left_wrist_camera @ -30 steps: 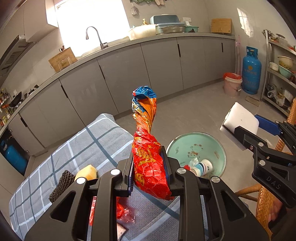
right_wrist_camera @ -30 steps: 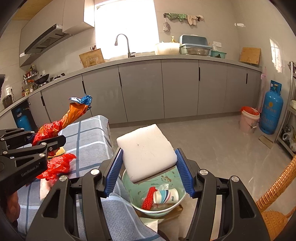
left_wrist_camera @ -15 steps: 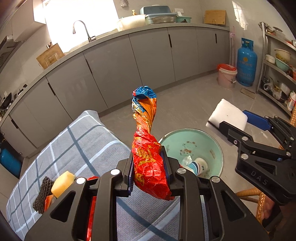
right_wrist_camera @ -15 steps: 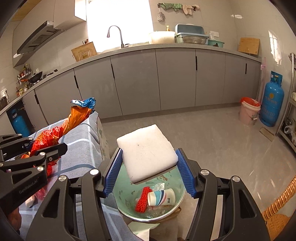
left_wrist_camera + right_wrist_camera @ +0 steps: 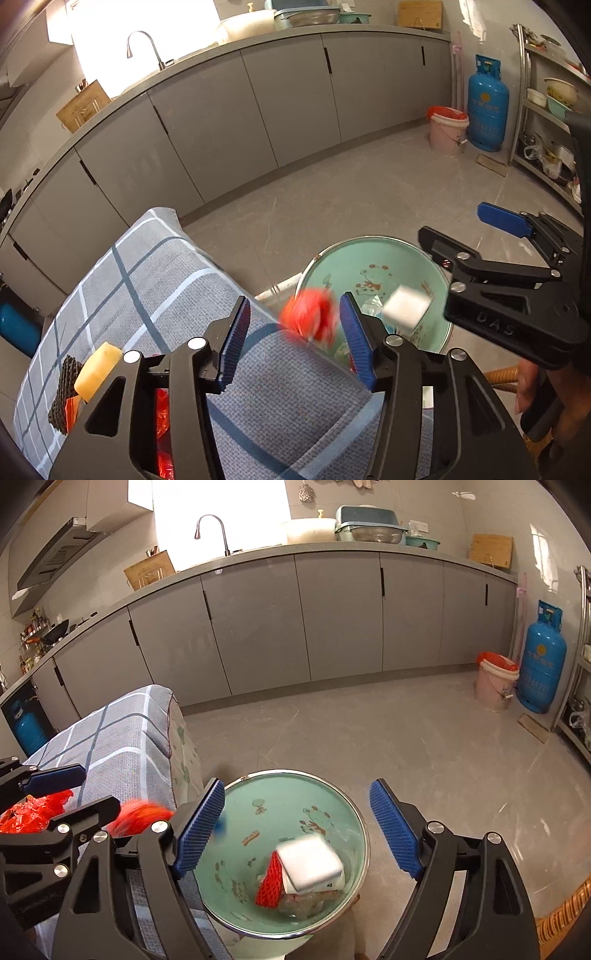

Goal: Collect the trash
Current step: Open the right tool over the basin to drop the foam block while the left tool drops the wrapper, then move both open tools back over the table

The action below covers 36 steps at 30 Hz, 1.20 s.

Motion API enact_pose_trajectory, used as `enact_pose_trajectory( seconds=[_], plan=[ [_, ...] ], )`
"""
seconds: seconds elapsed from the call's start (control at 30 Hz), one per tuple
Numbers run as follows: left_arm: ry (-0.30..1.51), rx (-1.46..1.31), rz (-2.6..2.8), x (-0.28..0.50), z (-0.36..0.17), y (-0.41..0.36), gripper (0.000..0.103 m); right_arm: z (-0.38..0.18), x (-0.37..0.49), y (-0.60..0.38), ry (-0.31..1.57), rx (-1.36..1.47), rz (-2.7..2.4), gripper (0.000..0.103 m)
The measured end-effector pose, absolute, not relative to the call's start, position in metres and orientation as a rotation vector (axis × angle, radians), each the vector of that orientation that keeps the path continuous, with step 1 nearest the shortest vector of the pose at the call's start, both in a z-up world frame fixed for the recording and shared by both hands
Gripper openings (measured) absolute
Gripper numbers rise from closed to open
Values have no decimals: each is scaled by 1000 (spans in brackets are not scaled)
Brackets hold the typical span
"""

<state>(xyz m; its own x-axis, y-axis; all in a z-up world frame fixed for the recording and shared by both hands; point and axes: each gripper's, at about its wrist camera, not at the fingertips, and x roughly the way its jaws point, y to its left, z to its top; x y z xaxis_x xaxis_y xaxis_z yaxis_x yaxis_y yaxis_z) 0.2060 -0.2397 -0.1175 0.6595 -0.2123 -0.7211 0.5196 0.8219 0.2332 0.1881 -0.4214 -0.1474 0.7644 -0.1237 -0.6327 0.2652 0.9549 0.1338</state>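
Trash falls on both sides: a crumpled red foil wrapper (image 5: 308, 319), blurred, hangs loose between the spread fingers of the left gripper (image 5: 295, 341), touching neither pad, just at the near rim of the round mint-green metal basin (image 5: 373, 251). That gripper's jaws have just been opening. The right gripper (image 5: 297, 829) has also just been opening; its blue-padded fingers stand wide apart with nothing between them, and the white foam block (image 5: 310, 862) lies below in the basin.

The right wrist view looks straight down into the basin and shows what the left cannot: the block resting on a red mesh sleeve (image 5: 269, 884) and some clear plastic at the bottom. There the wrapper is only a red blur behind the left gripper's black frame.

The left wrist view shows the grey checked cloth on the table (image 5: 147, 288), with a yellow sponge piece (image 5: 98, 371), a black mesh scrap (image 5: 64, 391) and more red plastic (image 5: 162, 417) still on it, and a person's hand (image 5: 546, 410) on the right gripper's handle.
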Motion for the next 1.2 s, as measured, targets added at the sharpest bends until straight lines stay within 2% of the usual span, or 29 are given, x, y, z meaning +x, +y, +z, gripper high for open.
enact_pose_trajectory(
  seconds=[0.1,0.17,0.23,0.27,0.83,1.2],
  plan=[
    [744,428,-410,205,-113,-232,64,-148,181,-422,672,236,-224,82],
    [744,414,-402,203,-109,-226,64,-146,175,-421,671,247,-231,82],
    [733,410,-394,198,-104,-221,73,-143,169,-418,669,255,-233,83],
    [724,412,-387,195,-102,-218,74,-141,166,-417,667,259,-232,83],
    [673,369,-310,148,-69,-156,76,-106,147,-350,650,242,-118,85],
    [686,328,-183,140,-68,-82,76,-91,153,-299,667,175,-39,85]
  ],
)
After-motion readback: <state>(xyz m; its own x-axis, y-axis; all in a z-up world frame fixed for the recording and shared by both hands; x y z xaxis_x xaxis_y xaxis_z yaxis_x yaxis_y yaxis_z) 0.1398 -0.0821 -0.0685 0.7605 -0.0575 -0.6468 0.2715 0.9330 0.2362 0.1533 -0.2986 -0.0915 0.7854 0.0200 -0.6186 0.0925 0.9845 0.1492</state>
